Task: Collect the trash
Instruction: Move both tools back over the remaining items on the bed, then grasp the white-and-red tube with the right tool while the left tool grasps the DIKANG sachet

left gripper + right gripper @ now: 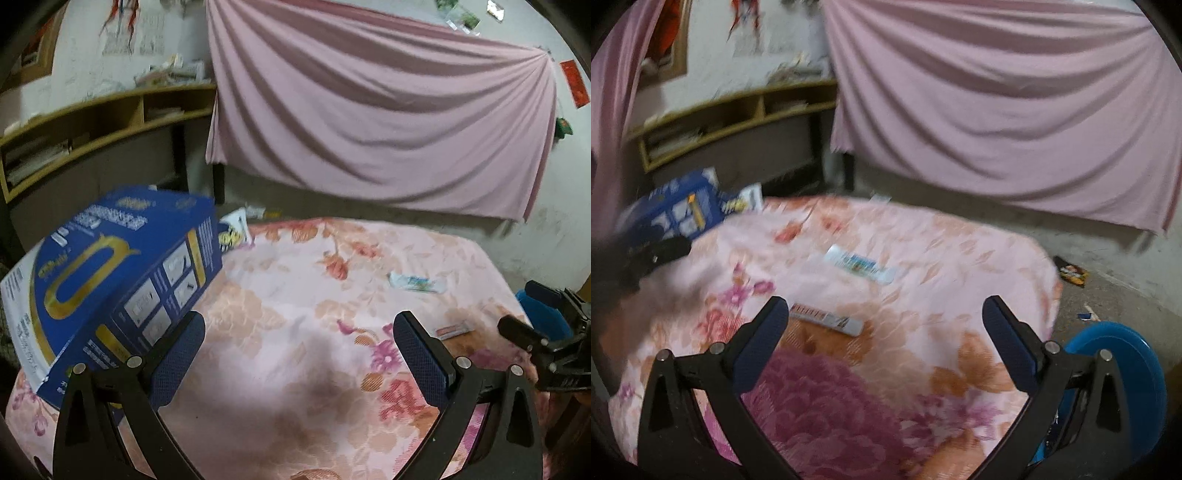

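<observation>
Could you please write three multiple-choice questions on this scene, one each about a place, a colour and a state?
1. Where does the blue box sit on the floral cloth?
A. on its left side
B. at its middle
C. at its right edge

2. What colour is the draped sheet behind the table?
A. green
B. pink
C. yellow

3. How do the jaws of the right gripper stand?
A. shut on a wrapper
B. shut on nothing
C. open and empty

Answers: 1 A, the left wrist view shows it left of the left gripper; 2 B, both views show pink folds; 3 C, the fingers stand wide apart above the red-and-white wrapper.
</observation>
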### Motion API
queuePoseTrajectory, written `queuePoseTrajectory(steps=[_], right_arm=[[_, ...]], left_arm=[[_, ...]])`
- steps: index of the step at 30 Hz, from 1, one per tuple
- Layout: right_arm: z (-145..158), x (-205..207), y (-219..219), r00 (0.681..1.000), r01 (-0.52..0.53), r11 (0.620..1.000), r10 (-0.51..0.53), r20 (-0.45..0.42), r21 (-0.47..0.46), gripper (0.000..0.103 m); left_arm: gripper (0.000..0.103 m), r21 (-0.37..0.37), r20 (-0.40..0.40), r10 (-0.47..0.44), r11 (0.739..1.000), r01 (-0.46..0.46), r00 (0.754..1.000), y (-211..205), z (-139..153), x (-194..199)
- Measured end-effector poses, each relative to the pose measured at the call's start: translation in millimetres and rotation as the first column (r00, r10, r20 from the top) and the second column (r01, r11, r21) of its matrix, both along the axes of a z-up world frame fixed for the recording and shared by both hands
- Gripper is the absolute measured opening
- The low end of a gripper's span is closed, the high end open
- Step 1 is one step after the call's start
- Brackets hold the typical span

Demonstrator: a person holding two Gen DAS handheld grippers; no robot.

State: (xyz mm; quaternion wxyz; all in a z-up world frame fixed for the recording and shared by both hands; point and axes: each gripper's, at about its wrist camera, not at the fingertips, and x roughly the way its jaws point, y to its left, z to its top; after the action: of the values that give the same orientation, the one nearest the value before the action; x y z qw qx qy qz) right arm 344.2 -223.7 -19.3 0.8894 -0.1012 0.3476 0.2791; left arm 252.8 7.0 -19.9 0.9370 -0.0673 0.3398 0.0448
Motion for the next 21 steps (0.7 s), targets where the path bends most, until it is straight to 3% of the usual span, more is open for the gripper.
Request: queuePoseTrajectory(steps=[8, 12, 15, 17, 21], right_arm=[[-28.8, 10.4, 45.0, 0.982, -0.163, 0.974, 0.146, -0.119, -0.156, 0.099], [-33.6, 21.3, 53.3, 0.977, -0.182, 0.971, 0.161, -0.139, -0.154, 0.098], [-38.6, 32.2, 55.5, 0.965, -0.200, 0.974, 0.177, -0.192, -0.106, 0.087], [-38.5, 34.6, 54.7, 0.958, -0.211, 0.974, 0.191, -0.213, -0.078, 0.072], [-37.2, 34.4, 51.6, 0.957, -0.198, 0.979, 0.181, -0.228, -0.052, 0.054]], left_arm=[[0.100, -0.072, -0.097, 0.008, 0.997, -0.015, 0.995, 10.2, -9.7, 12.6], [0.100, -0.088, -0.126, -0.004, 0.996, -0.007, 0.992, 11.2, -13.6, 16.1], [0.100, -0.087, -0.144, -0.017, 0.996, 0.004, 0.989, 9.5, -15.2, 18.9], [0.100, -0.089, -0.151, -0.025, 0.996, 0.012, 0.988, 8.6, -16.3, 20.1], [0.099, -0.095, -0.169, -0.045, 0.995, 0.029, 0.985, 5.9, -19.6, 25.1]])
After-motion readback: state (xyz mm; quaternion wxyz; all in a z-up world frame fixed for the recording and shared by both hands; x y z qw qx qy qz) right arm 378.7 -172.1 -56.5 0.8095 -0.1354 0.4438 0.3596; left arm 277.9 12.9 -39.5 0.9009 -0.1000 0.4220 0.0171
